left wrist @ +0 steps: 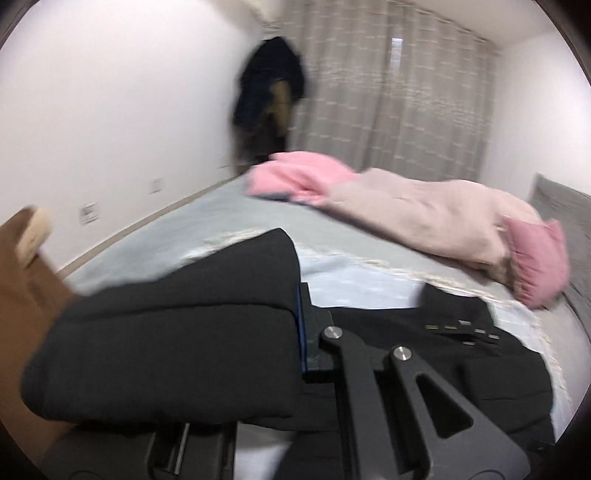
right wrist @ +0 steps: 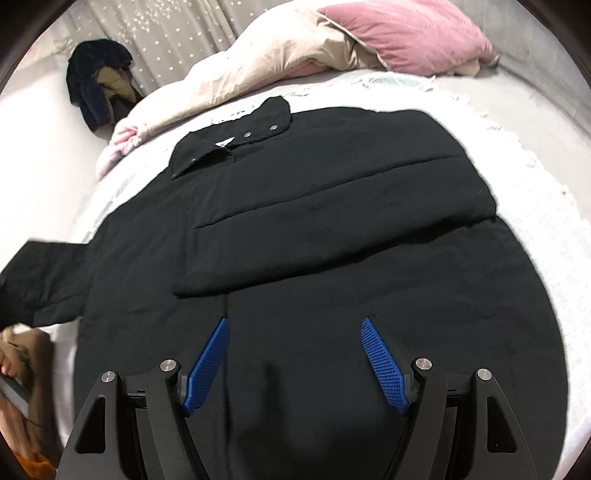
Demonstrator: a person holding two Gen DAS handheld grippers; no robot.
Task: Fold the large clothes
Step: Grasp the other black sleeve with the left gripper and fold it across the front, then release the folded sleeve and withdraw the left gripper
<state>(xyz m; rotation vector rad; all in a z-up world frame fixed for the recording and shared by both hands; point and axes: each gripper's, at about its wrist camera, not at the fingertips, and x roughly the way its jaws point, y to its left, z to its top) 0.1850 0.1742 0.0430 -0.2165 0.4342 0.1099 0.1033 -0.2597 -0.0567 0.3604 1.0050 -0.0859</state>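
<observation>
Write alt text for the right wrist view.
A black jacket lies spread on a bed, one sleeve folded across its front, with the open right gripper hovering over its lower part. A pink pillow lies beyond.

Black padded jacket [right wrist: 314,229] lies flat on the bed, collar [right wrist: 236,140] at the far end with silver snaps showing, hem nearest the right wrist camera. One sleeve [right wrist: 332,206] is folded across the chest; the other sleeve [right wrist: 44,284] sticks out to the side, lifted off the bed, apparently by its cuff, though the left wrist view is blurred.
</observation>
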